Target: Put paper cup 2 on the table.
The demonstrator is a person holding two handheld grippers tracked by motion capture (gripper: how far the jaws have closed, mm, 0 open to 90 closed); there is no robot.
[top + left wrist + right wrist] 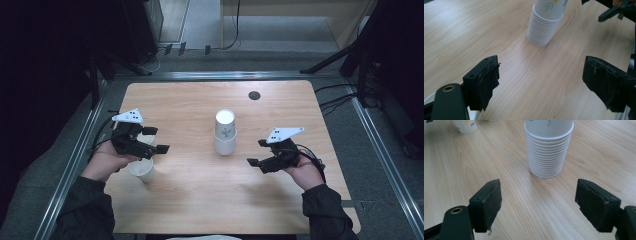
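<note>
Both grippers' fingers gape, flanking the upside-down cup stack (225,132) mid-table

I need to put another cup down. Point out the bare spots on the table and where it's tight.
Free: the far strip between the stack of paper cups and the round cable hole, and the near middle of the wooden table between both forearms. Crowded: the left edge, where the single paper cup stands under the left claw.
</note>
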